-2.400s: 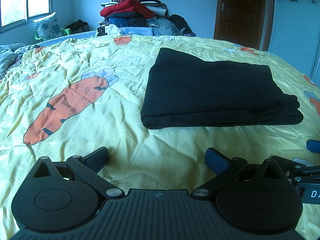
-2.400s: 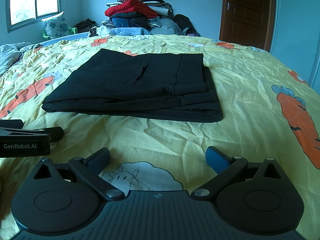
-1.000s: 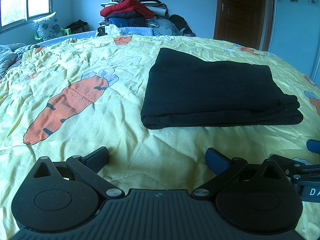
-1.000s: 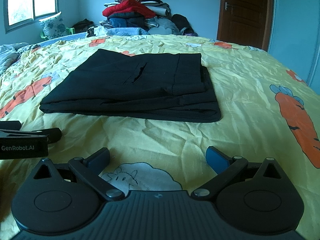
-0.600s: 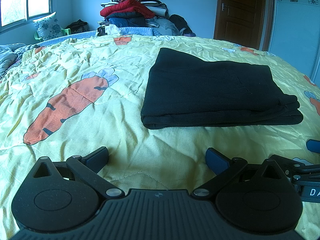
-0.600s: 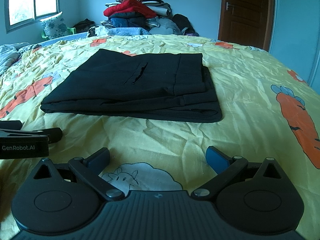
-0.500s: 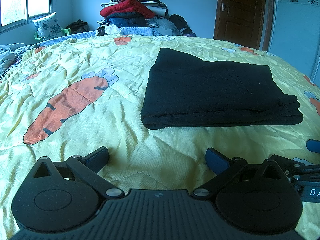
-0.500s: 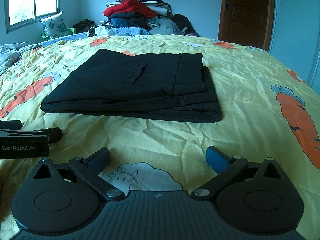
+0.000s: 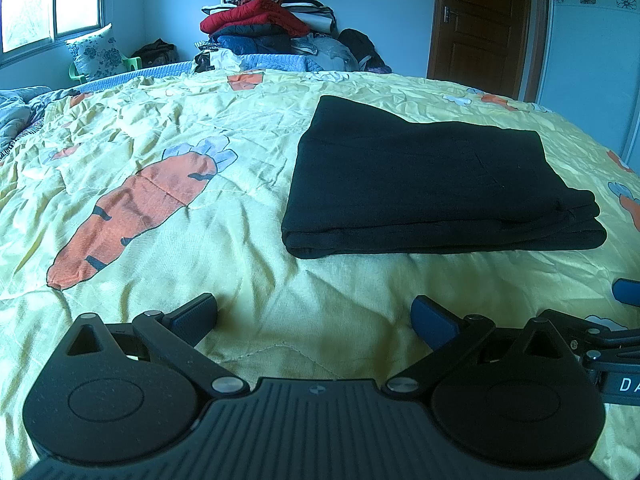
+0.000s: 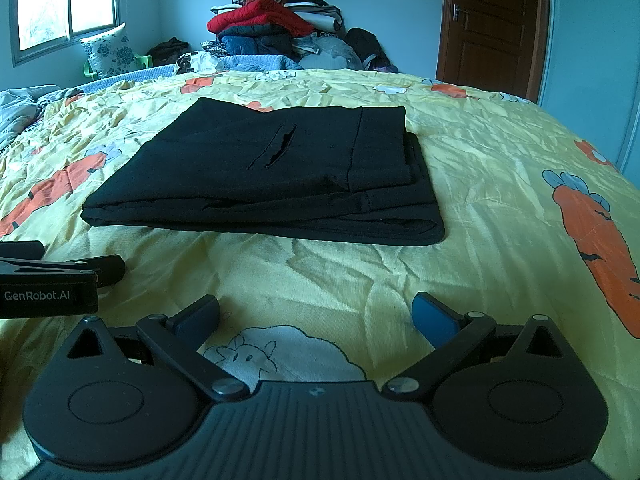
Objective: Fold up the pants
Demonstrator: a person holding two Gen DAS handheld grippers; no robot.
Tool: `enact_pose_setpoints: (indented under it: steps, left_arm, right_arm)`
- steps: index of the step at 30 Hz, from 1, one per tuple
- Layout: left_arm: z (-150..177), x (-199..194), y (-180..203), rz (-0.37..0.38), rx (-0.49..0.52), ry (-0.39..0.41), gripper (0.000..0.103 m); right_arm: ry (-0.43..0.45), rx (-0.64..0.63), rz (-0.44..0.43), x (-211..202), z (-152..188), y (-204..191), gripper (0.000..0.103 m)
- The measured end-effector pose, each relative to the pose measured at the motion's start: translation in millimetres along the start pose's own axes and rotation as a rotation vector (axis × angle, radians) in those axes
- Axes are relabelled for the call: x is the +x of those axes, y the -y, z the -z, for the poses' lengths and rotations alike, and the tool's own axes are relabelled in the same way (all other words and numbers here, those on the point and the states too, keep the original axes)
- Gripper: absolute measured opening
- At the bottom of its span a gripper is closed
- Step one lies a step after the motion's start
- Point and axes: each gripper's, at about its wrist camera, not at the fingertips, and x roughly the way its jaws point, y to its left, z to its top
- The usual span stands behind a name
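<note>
Black pants (image 9: 432, 184) lie folded into a flat rectangular stack on the yellow carrot-print bedspread (image 9: 160, 152); in the right wrist view the pants (image 10: 280, 176) show a pocket slit on top. My left gripper (image 9: 314, 318) rests low on the bed in front of the stack's left corner, open with nothing between its fingers. My right gripper (image 10: 316, 314) sits open on the bedspread (image 10: 500, 200) before the stack's near edge, empty too. The left gripper (image 10: 60, 280) shows at the left edge of the right wrist view.
A heap of clothes (image 9: 264, 28) is piled against the far wall behind the bed. A brown door (image 9: 484, 24) stands at the back right, a window (image 9: 48, 0) and a flowered pillow (image 9: 96, 56) at the back left.
Almost nothing differs. The right wrist view wobbled slightly; the pants and both grippers stay where they were.
</note>
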Motion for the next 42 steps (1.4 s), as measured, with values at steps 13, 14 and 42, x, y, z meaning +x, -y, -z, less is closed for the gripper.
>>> enact_pose_setpoints:
  steps: [13, 14, 42]
  left_arm:
    - [-0.1, 0.1, 0.0, 0.000, 0.000, 0.000, 0.103]
    - [-0.1, 0.1, 0.0, 0.000, 0.000, 0.000, 0.103]
    - [-0.2, 0.0, 0.3, 0.000, 0.000, 0.000, 0.103]
  right_arm:
    - [0.000, -0.001, 0.000, -0.2, 0.1, 0.2, 0.103]
    - [0.000, -0.001, 0.000, -0.1, -0.1, 0.1, 0.103]
    - [-0.001, 0.000, 0.010, 5.1, -3.9, -0.7, 0.103]
